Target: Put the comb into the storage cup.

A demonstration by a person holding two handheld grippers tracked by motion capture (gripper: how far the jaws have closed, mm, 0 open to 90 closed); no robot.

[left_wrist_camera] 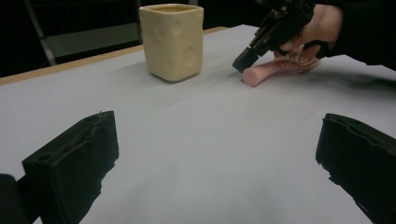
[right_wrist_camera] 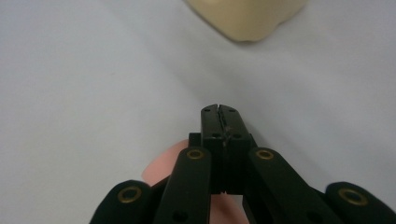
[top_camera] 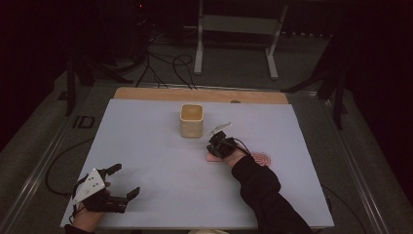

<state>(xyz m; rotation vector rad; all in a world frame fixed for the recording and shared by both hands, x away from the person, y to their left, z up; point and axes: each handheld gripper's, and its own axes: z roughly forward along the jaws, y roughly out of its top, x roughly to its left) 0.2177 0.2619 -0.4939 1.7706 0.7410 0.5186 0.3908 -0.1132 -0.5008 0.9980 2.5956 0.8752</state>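
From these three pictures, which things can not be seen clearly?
- Pink brush: in the left gripper view, the hand and right gripper cover its bristle end.
- Same brush, right gripper view: hidden under the shut jaws.
- Cream cup: right gripper view, cut by the top edge.
- Cup's inside: high view, too small.

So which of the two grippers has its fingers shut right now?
The right gripper, above the pink brush near the cream cup; its fingers meet. The left gripper fingers stand wide apart.

The cup (top_camera: pixel 191 120) beyond the right gripper (top_camera: pixel 220 144) was cream-yellow, dimpled with round hollows; the brush (left_wrist_camera: pixel 280 68) beneath that black gripper was pink; the table (top_camera: pixel 160 161) was pale grey-white; the left gripper (top_camera: pixel 119 187) was black.
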